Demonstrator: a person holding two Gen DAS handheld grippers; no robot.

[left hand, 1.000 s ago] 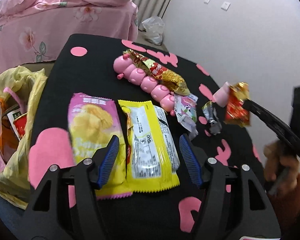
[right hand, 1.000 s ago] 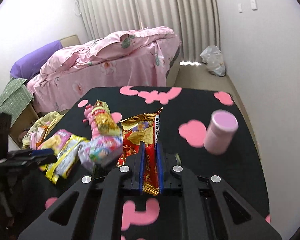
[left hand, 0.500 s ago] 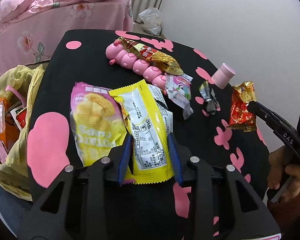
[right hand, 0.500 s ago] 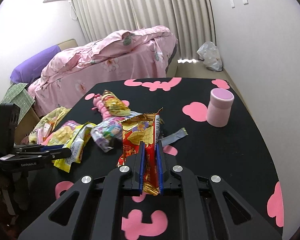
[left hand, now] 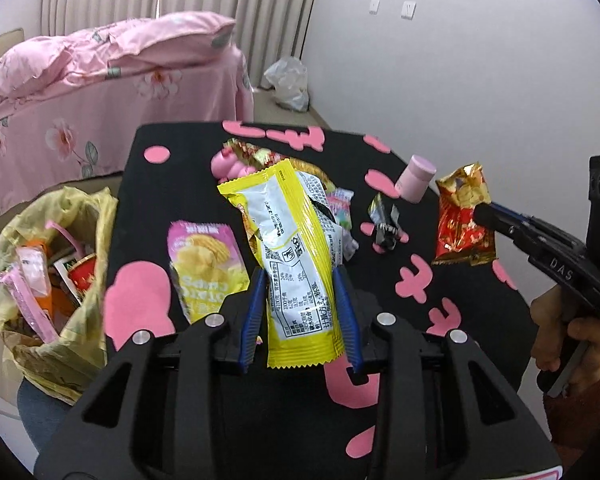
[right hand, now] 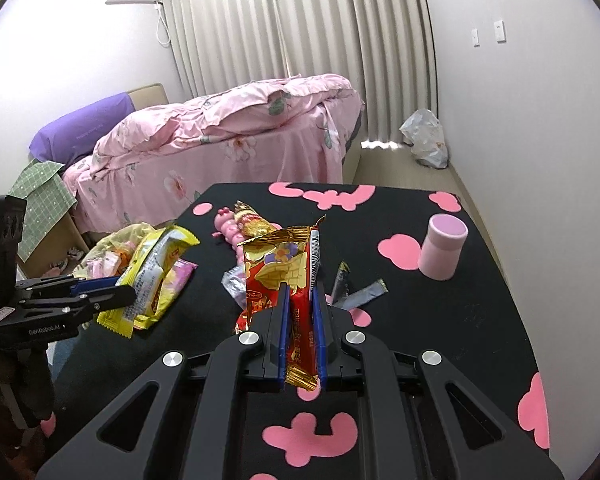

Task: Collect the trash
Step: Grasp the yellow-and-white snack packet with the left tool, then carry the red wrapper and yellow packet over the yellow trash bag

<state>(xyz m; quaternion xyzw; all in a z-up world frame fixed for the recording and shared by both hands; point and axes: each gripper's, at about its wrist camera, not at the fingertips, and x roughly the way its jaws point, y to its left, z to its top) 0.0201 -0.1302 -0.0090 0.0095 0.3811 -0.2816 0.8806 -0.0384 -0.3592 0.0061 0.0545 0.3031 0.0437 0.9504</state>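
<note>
Yellow snack wrapper [left hand: 296, 256], crinkled with a white printed panel, was clamped in the left gripper [left hand: 300, 320], lifted off the black worktop [left hand: 180, 200]. Beside it lay a pink chip packet [left hand: 206, 264]. The right gripper [right hand: 300, 336] pinched a red-gold wrapper [right hand: 288, 272]. A yellow trash bag [left hand: 80, 320] stood beside the worktop's left edge.

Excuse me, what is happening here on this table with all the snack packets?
A person is clearing snack trash from a black table with a hand-held gripper in each hand. The left gripper has just closed on a yellow wrapper and holds it above the table. The right gripper is shut on a red and gold wrapper. A yellow trash bag stands open by the table's left edge, already part full. A pink chip packet, other wrappers and a pink jar remain on the table.
</note>
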